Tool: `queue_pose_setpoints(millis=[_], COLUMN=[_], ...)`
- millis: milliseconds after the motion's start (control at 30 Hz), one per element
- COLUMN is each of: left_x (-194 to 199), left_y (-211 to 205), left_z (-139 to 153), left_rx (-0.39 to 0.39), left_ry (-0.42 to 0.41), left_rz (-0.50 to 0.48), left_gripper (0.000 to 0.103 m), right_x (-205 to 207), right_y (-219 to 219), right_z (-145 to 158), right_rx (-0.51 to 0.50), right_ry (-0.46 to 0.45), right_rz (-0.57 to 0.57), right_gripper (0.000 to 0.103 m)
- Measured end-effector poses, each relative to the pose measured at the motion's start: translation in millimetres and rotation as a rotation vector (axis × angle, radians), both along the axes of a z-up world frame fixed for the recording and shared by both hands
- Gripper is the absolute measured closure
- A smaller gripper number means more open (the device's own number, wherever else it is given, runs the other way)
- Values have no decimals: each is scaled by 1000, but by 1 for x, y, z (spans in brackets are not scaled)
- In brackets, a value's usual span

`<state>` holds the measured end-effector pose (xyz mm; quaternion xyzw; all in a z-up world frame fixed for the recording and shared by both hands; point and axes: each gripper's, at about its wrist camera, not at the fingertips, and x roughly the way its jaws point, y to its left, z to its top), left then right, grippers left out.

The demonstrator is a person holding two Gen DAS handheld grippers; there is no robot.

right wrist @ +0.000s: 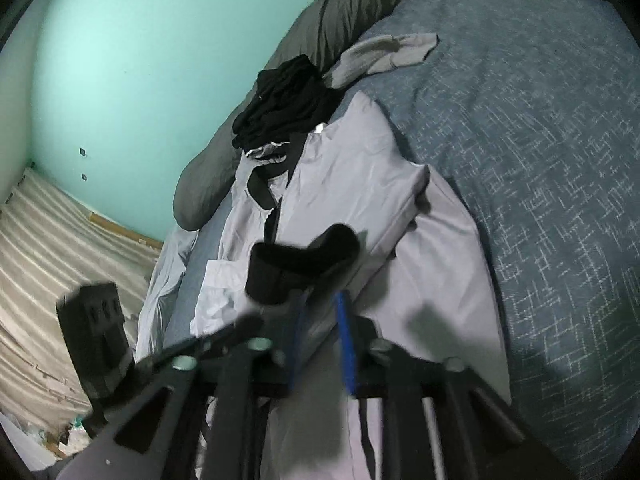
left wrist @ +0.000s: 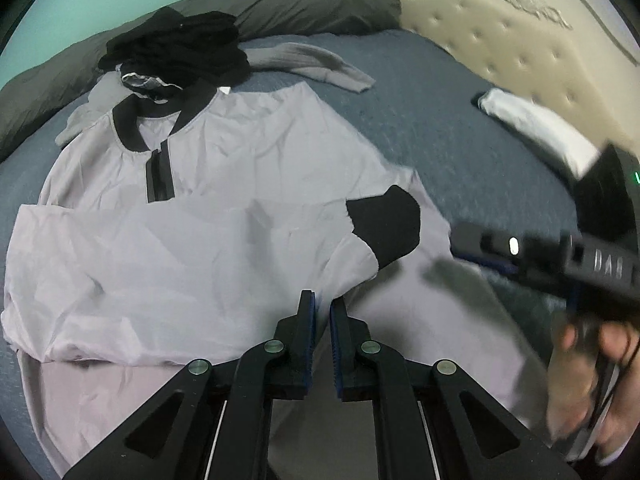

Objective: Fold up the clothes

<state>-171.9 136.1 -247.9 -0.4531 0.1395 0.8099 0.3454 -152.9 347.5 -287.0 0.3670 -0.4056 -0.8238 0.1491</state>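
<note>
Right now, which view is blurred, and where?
Left wrist: own fingers and shirt sharp; right gripper streaked at right edge. Right wrist: own fingers and black cuff smeared; bedspread sharper. Both views fisheye-bowed.

Motion blur smears the right gripper (right wrist: 320,320), and the black clothes (left wrist: 176,50) hide the shirt's (left wrist: 180,248) collar back.
</note>
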Motion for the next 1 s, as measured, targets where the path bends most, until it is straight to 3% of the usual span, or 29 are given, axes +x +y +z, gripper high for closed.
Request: queue_pose_setpoints(millis=[133,333,600,733,833,1000], left_x=[8,15,-18,-37,-49,-63], left_y=[-8,-27,-97,-136,-162,-197], left_z=[-3,3,6,6,2,-4], left_rx=[-21,-5,8,12,-3,-39], left_ry=[-3,-4,-43,-55,-56,-55], left_rz=[-18,-7,219,324,395,483], left_gripper=[74,73,72,70,69,68], right_x=[-2,-8,-23,-29,-31,-28], right_y=[1,-4,-17,-19,-23,-23], right_z=[-4,-8,-20,-31,-36,-36], right_rx=[-33,-54,-7,-48,-35,18], right_ry=[-13,-34,-101,-120,-133,-125], right_rz=[1,10,25,27,37,29], right_gripper=[64,55,50,50,59,85])
